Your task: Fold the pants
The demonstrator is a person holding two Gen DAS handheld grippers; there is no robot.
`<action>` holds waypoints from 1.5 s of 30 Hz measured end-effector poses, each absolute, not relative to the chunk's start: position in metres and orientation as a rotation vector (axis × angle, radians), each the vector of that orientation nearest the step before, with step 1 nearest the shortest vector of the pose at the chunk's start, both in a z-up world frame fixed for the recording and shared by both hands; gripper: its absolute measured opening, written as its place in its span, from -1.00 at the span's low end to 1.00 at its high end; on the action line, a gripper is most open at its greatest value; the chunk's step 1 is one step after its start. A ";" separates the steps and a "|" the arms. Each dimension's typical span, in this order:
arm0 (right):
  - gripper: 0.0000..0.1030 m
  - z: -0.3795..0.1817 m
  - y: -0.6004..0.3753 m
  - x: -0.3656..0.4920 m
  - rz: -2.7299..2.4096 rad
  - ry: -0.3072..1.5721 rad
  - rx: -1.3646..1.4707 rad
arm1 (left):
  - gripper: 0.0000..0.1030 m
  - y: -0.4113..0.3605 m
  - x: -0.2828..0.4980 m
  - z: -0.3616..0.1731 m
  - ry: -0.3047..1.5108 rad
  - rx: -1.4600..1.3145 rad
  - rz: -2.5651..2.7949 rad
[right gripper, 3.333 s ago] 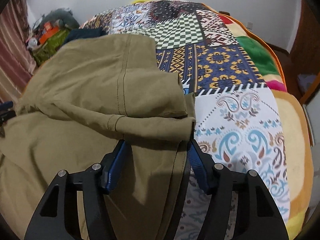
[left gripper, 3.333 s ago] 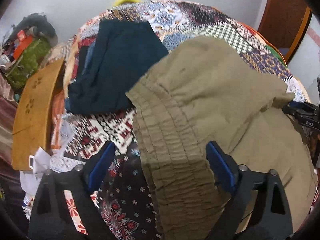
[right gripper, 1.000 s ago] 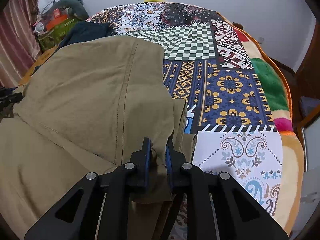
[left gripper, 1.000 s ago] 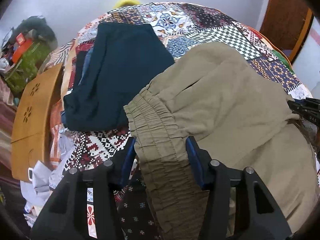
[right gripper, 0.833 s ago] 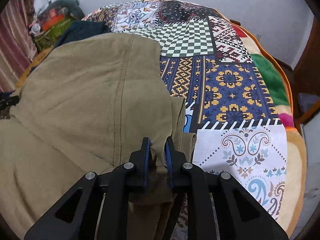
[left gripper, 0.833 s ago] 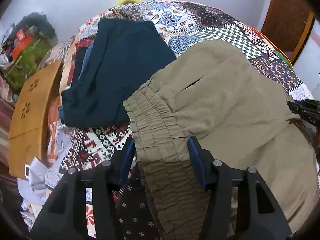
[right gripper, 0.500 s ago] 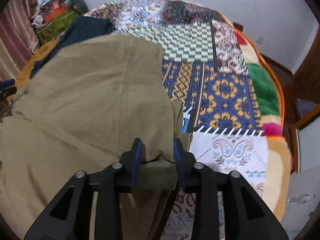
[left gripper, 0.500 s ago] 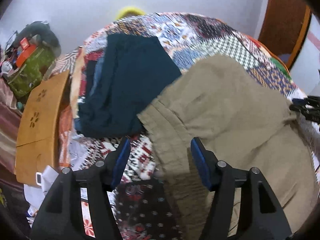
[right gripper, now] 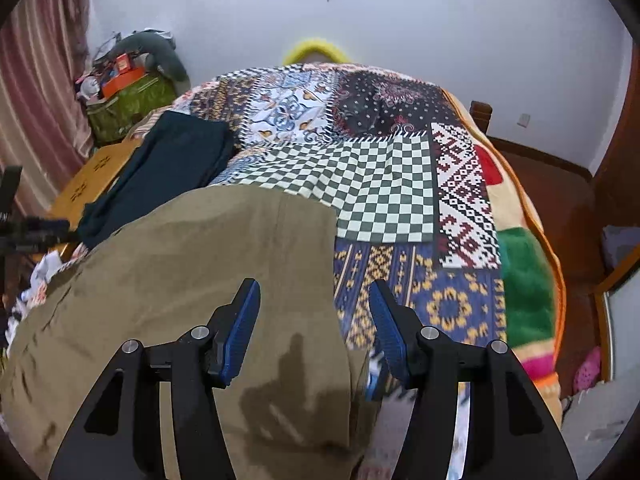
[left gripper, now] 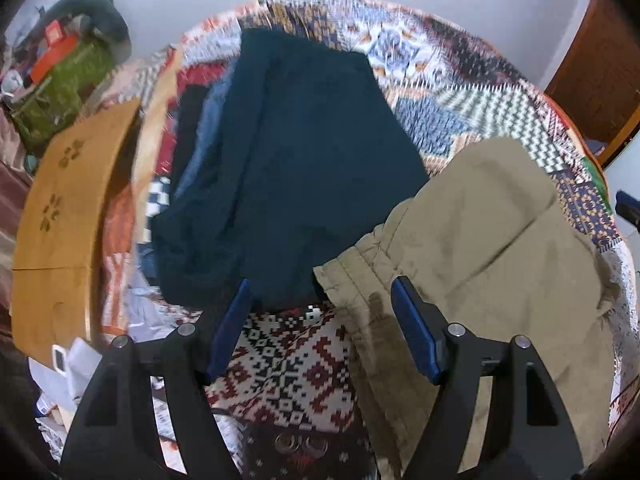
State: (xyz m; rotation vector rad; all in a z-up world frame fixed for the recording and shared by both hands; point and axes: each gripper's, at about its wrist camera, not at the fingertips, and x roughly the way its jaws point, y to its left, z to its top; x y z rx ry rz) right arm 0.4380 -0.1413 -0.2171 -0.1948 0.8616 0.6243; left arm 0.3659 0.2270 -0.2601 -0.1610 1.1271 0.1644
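Patchwork bedspread (right gripper: 384, 196) in many prints covers the bed, and on it lie my one pair of olive-khaki cotton pants (right gripper: 192, 280), folded into a broad stack at the near side. A second ago both my grippers were clamped on them, left on the gathered waistband, right on the folded edge; now both have let go and lifted clear. My left gripper (left gripper: 320, 328) hangs with jaws spread wide, holding nothing, and my right gripper (right gripper: 314, 328) does the same. One dark teal folded garment (left gripper: 296, 168) lies touching the pants' far left edge. One wooden board (left gripper: 64, 220) sits beside the bed.
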 end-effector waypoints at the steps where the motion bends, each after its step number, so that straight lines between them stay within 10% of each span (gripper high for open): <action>1: 0.02 -0.220 -0.139 0.445 0.624 0.872 -0.192 | 0.40 0.227 0.369 -0.266 1.139 -0.163 0.161; 19: 0.02 -0.298 -0.073 0.550 0.664 1.078 -0.021 | -0.38 0.241 0.383 -0.314 1.206 -0.409 0.004; 27: -0.88 -0.290 -0.066 0.542 0.683 1.078 -0.053 | -0.88 0.233 0.381 -0.302 1.174 -0.341 0.061; 45: -0.93 -0.137 -0.102 0.471 0.624 0.654 -0.093 | -0.95 0.223 0.337 -0.156 0.872 -0.171 0.119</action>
